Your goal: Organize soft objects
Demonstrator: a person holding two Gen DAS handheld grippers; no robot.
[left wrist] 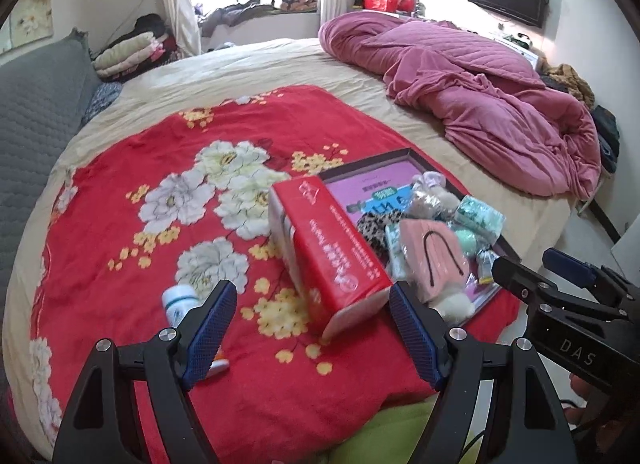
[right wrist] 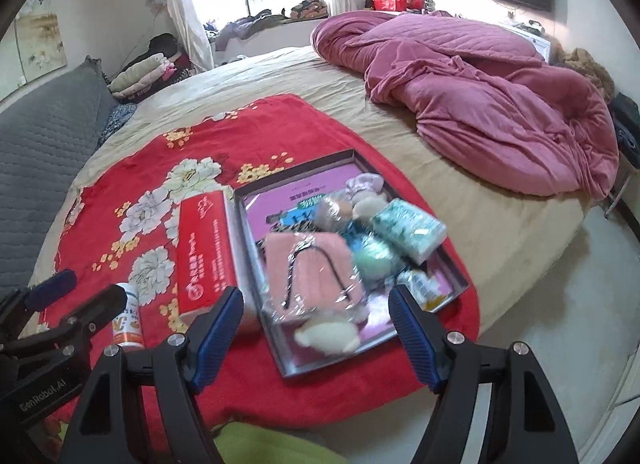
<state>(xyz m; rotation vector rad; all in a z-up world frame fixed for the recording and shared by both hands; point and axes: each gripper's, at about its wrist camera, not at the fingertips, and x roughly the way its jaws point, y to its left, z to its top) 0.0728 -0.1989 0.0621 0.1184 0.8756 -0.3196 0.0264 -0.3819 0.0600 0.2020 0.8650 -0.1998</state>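
Tray [right wrist: 256, 200] already holds most soft things; red tissue pack [right wrist: 206, 252] lies beside its left edge; left gripper [left wrist: 312, 318] and right gripper [right wrist: 316, 322] gape empty.

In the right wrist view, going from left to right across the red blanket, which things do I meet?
White bottle → red tissue box → tray holding the pink bagged item, then the green tissue pack.

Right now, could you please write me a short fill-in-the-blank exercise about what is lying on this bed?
1. The tray lies on a ____ floral blanket.
2. The red tissue box lies on the blanket, ____ the tray.
3. The pink pouch lies ____ the tray.
4. The left gripper and right gripper are both ____.

Missing words: red; outside; inside; open
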